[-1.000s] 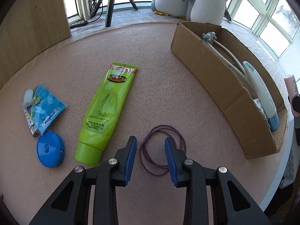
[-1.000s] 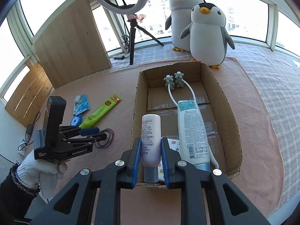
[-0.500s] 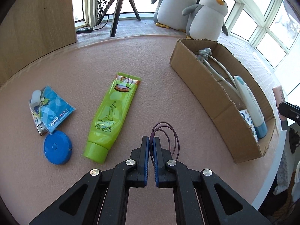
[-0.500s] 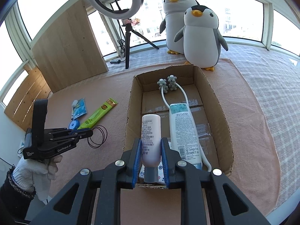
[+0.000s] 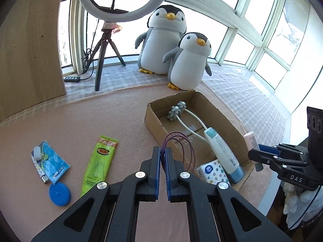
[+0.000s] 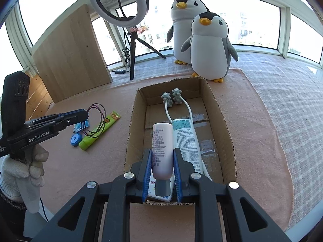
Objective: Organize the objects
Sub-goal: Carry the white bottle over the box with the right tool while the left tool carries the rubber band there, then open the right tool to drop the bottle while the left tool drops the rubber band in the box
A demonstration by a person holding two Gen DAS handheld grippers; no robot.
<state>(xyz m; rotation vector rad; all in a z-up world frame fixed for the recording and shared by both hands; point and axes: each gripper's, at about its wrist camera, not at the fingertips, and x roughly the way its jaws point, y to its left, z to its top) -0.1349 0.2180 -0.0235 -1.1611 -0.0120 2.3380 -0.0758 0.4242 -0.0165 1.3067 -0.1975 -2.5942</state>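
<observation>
On a pink mat (image 6: 252,109) by the windows, a cardboard box (image 6: 222,117) holds a massage roller (image 6: 171,98), white tube (image 6: 185,137) and tissue pack (image 5: 212,171). The right gripper (image 6: 162,169) clamps a pink bottle (image 6: 162,143) above its near end. The left gripper (image 5: 163,157), raised left of the box, pinches purple wire loops (image 5: 181,141).

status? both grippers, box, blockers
Left gripper shut on thin purple wire loops, lifted. Right gripper shut on pale pink tube over brown cardboard box. No blockers visible.
</observation>
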